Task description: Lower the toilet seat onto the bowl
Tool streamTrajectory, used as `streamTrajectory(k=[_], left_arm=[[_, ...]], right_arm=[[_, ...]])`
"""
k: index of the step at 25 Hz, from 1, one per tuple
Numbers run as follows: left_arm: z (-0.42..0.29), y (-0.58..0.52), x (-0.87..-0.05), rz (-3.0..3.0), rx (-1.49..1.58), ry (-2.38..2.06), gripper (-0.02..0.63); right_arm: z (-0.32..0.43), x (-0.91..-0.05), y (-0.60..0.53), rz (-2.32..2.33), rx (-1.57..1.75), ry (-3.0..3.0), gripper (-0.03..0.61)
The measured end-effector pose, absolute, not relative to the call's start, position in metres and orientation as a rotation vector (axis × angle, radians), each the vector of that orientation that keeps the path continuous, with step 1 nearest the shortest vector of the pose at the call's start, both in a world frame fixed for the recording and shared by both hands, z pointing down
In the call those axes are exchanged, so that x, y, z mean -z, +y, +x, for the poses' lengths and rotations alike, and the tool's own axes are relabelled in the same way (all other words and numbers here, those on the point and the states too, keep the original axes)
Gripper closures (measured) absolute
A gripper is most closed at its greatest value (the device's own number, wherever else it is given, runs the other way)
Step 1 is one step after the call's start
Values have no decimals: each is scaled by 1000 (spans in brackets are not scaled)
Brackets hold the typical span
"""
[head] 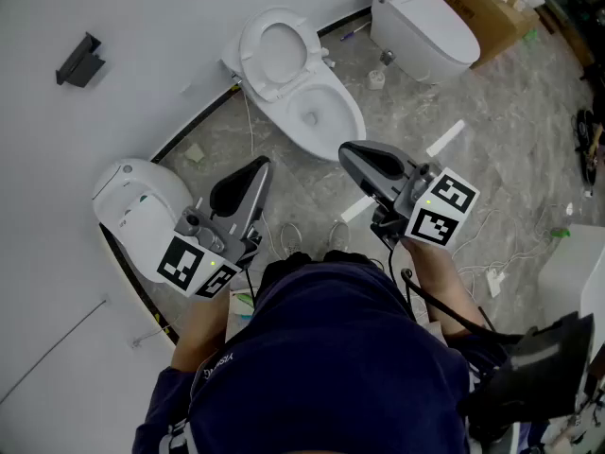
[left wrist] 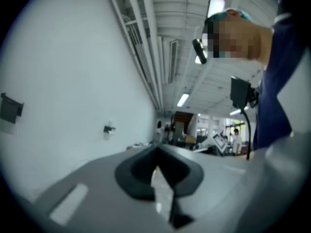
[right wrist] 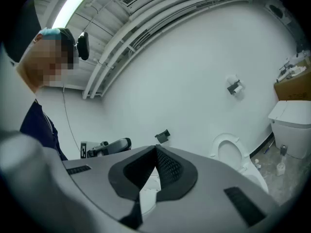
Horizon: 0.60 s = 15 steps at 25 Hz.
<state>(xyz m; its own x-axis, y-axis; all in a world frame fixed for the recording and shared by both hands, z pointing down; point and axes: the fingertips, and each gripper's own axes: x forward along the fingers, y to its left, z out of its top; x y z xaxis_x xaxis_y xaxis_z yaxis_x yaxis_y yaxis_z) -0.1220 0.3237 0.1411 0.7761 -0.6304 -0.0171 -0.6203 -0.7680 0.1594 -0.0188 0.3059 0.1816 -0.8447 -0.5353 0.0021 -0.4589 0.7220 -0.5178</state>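
Our left gripper [head: 263,165] and right gripper [head: 346,151] are closed, empty; we should ease the upright toilet seat [head: 274,26] slowly onto the bowl [head: 350,116].

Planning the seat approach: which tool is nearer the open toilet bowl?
Right. In the head view the right tool sits just short of the front rim of the bowl; the left tool is farther off, left of the bowl, beside the closed toilet.
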Motion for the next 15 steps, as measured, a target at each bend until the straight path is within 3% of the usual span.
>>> streamTrajectory(k=[15], left_arm=[[-126,314,-158,2778,104,-1124,611]], right_arm=[[19,-207,302,-864,895,2715,569]])
